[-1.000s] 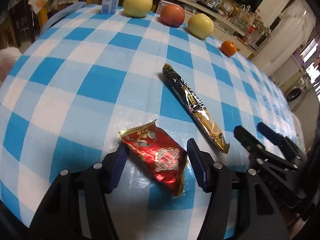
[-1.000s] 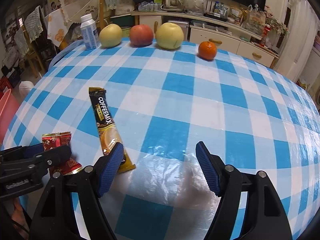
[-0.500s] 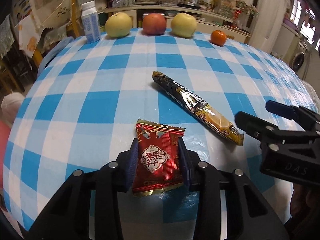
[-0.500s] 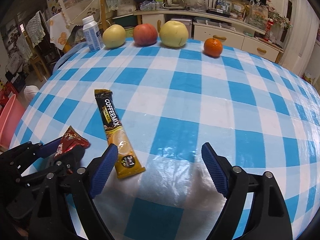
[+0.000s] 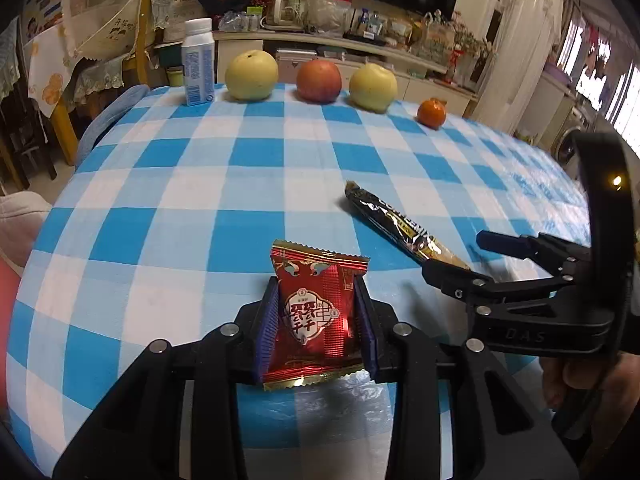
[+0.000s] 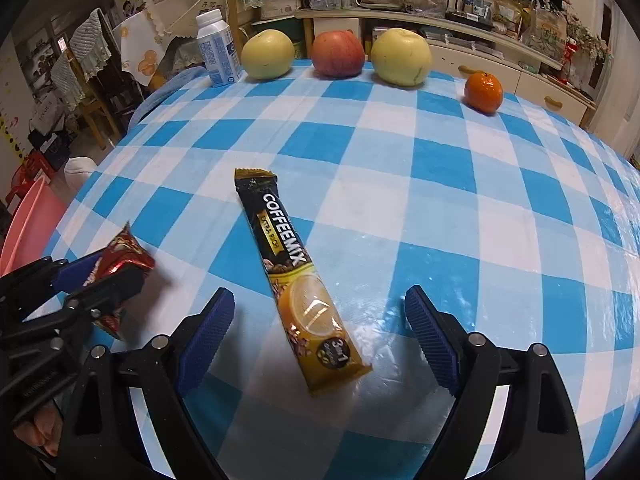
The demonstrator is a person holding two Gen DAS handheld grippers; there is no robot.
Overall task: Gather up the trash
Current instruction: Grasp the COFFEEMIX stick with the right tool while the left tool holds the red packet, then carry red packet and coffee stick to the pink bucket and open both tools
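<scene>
My left gripper (image 5: 316,304) is shut on a red snack wrapper (image 5: 316,308) and holds it above the blue-and-white checked table (image 5: 200,184). The wrapper (image 6: 124,256) and left gripper (image 6: 100,276) also show at the left of the right wrist view. A black-and-gold Coffeemix sachet (image 6: 296,272) lies flat on the table. My right gripper (image 6: 320,312) is open, its fingers on either side of the sachet's near end, not touching it. In the left wrist view the sachet (image 5: 400,228) lies at right, with the right gripper (image 5: 460,256) at its near end.
Along the table's far edge stand a small white bottle (image 6: 218,52), two yellow-green pears (image 6: 268,54) (image 6: 402,56), a red apple (image 6: 338,54) and an orange (image 6: 483,92). A pink bin (image 6: 28,228) sits on the floor at left. Chairs and shelves stand behind.
My left gripper closed on the red wrapper and lifted it off the table. My right gripper moved left and forward until its open fingers flank the sachet's near end.
</scene>
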